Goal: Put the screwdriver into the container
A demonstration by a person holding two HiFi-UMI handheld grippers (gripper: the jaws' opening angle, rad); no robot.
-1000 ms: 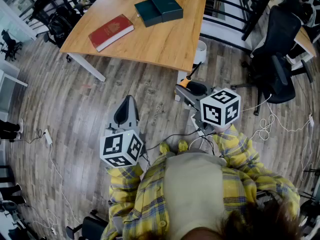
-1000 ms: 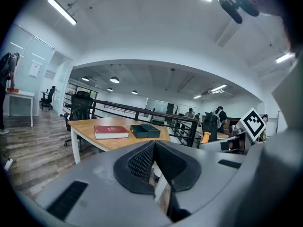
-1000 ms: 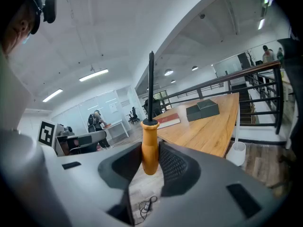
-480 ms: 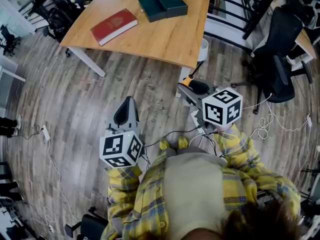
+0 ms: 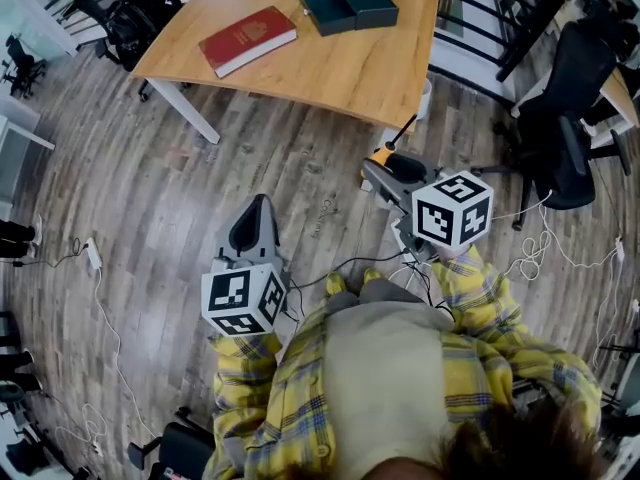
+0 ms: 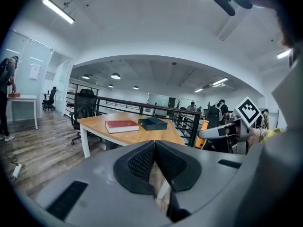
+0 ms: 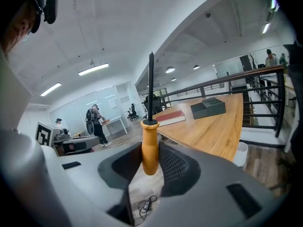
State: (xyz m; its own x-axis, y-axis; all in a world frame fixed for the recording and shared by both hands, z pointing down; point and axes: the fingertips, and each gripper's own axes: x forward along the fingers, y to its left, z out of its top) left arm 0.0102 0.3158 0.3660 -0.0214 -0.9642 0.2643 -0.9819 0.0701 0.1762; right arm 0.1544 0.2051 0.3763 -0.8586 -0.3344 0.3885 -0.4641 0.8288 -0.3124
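Head view first: the left tongs (image 5: 252, 230) hang low over the wood floor (image 5: 150, 198), pinched shut with nothing in them, right in front of a yellow plaid sleeve (image 5: 245, 368). The right tongs (image 5: 388, 168) are further out on the other side, clamped on the orange handle of the screwdriver (image 5: 381, 155), whose black shaft pokes toward the near corner of the table (image 5: 340, 73). The dark green container (image 5: 348, 3) sits at the table's far end with a red book (image 5: 248, 40) near it, not touching, so the screwdriver is well apart from it and off the table, over the floor. There's a black office chair (image 5: 560, 118) off to the right. Left gripper view: the two dark pads (image 6: 142, 162) meet at the tip with nothing between them; book and container show on the table beyond. Right gripper view: the handle stands upright between the pads, squeezed from both sides, shaft pointing straight up, with a white bin (image 7: 241, 154) on the floor by the table corner.
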